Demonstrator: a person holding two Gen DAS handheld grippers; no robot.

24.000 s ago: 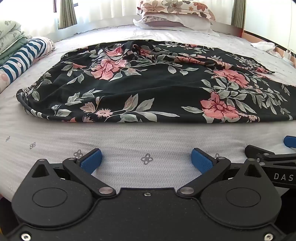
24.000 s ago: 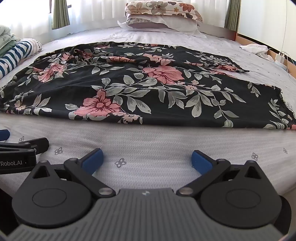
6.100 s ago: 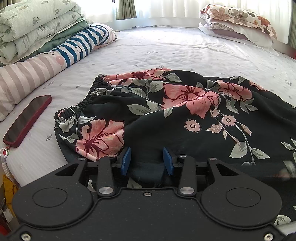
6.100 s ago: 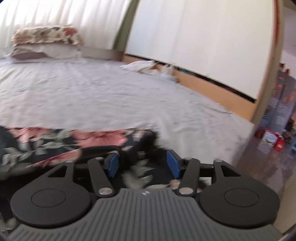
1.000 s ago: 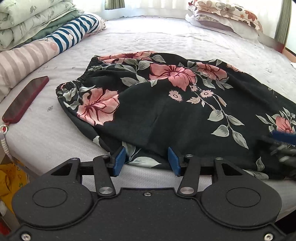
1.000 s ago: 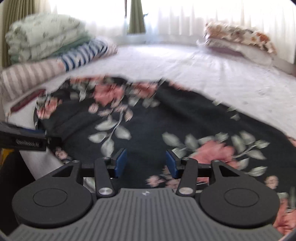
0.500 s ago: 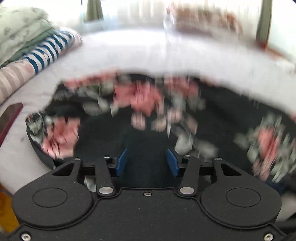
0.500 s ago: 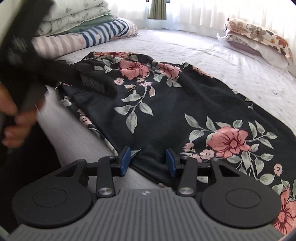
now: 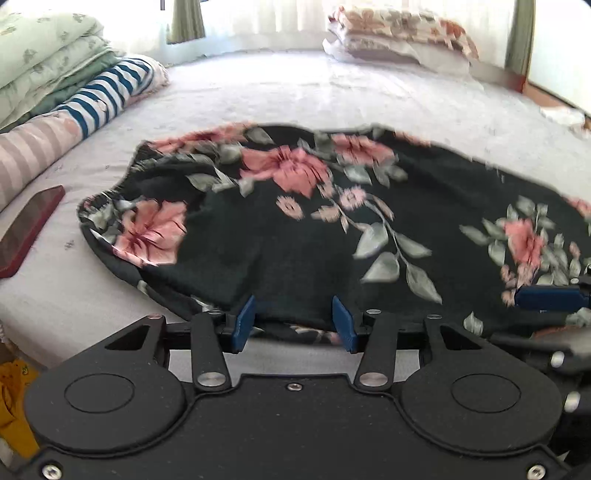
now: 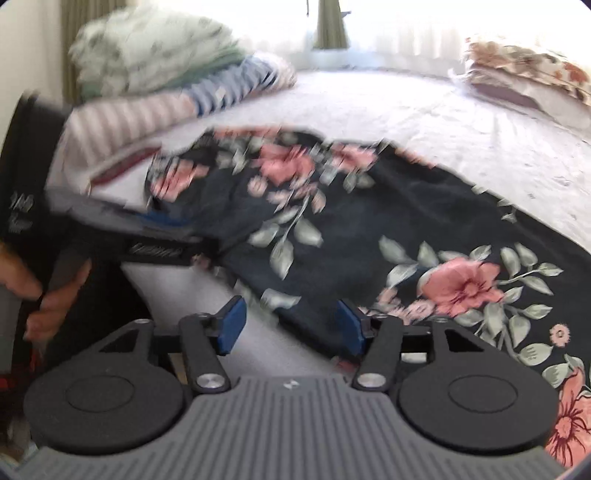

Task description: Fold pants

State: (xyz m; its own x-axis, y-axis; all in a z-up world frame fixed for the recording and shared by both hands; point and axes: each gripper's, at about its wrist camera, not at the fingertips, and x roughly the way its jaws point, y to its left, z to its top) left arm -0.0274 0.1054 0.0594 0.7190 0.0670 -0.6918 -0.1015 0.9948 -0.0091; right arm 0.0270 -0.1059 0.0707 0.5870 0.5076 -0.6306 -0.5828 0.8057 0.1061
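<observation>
Both claws nearer pants point(image 9: 295, 236) hem.

This is a bedroom in a home. A big bed with a pale grey sheet point(image 9: 369, 96) fills the room. At its far edge lie two soft pillows, the top one with a flower print point(image 9: 402, 27). Along the bed's left edge sits a pile of folded blankets, pale green on top and blue-and-white striped below point(image 9: 70, 81). White curtains with dark green side drapes point(image 9: 184, 20) hang behind, bright with daylight. A dark red phone point(image 9: 27, 229) rests near the bed's left edge.
</observation>
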